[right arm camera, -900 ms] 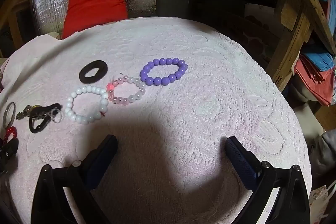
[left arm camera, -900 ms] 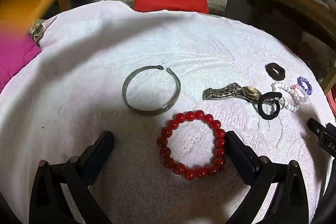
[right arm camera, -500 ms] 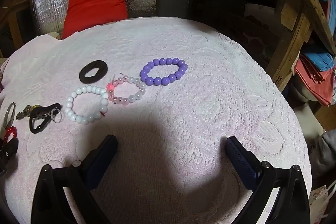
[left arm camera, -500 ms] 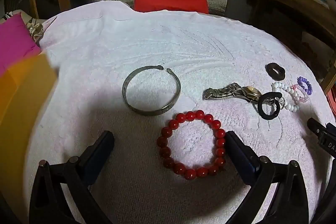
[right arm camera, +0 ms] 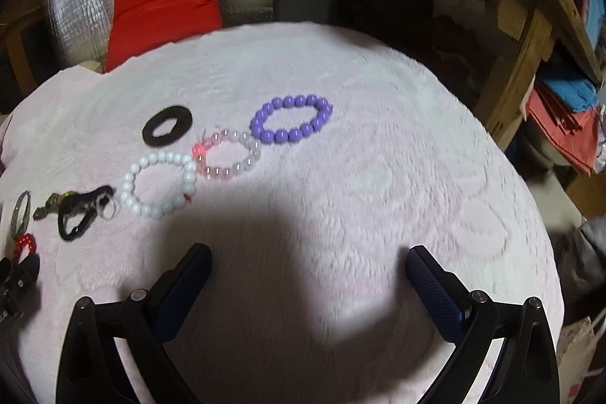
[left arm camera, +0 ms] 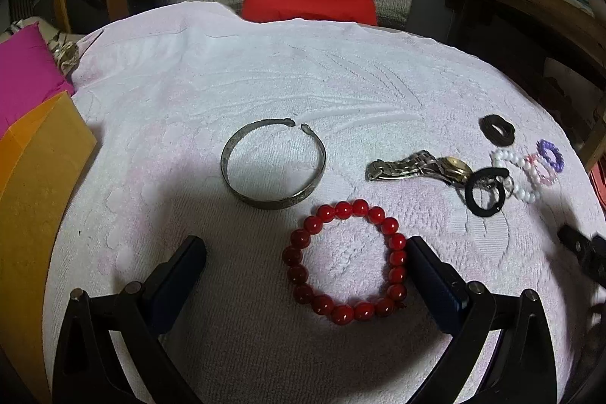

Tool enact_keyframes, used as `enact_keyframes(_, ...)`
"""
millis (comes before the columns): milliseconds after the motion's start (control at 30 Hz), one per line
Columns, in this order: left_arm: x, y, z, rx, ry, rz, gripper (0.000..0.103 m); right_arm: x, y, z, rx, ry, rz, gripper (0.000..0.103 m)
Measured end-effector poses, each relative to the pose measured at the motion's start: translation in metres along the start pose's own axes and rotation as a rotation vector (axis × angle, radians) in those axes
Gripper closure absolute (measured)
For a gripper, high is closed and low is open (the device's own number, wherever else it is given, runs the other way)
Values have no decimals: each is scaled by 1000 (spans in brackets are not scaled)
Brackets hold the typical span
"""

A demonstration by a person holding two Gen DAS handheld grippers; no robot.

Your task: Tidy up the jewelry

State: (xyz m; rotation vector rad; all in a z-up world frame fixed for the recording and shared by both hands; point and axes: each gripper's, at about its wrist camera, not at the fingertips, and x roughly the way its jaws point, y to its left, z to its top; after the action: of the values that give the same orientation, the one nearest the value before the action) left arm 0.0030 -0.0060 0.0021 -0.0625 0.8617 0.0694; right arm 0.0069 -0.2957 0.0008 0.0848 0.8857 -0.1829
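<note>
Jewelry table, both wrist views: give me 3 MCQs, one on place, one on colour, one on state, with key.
1. Where does the red bead bracelet lie?
A. between the left gripper's fingers, on the cloth
B. in the wicker basket
C. on the red cushion

2. What colour is the bead bracelet farthest from the white bead bracelet in the row of three?
A. green
B. purple
C. yellow

3. How do the right gripper's jaws stand?
A. shut on a watch
B. shut, empty
C. wide open, empty

Key: 1 A, the beads sit on the white cloth between the two pads. 2 B, the purple bead bracelet lies past the pink one. 3 C, only bare cloth shows between the spread fingers.
</note>
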Motion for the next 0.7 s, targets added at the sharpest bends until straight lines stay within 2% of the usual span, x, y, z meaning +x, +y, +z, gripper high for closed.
enact_keyframes(67, -5, -3, 0, 7, 29, 19, 0, -7, 2, -6, 5, 22, -8, 0)
enact_keyframes(133, -13, -1, 2, 18, 86, -16, 0, -14, 5, -12, -18, 65, -16, 0)
enact_keyframes(167, -24, 1, 0, 11, 83, -15, 0, -21, 9, -13, -43, 99, -16, 0)
enact_keyframes(233, -58, 2, -5, 39, 2, 64, 0, -42, 17, -17, -110, 110, 7, 0)
enact_keyframes(333, -118, 1, -14, 89, -96, 106, 0, -98, 25, -31, -175, -13, 25, 0)
enact_keyframes(500, -210, 12, -18, 68, -196, 110, 0, -198, 34, -56, -184, -139, 97, 0)
enact_keyframes(700, -278, 12, -32, 76, -283, 108, 0, -275, 40, -70, -192, -210, 113, 0)
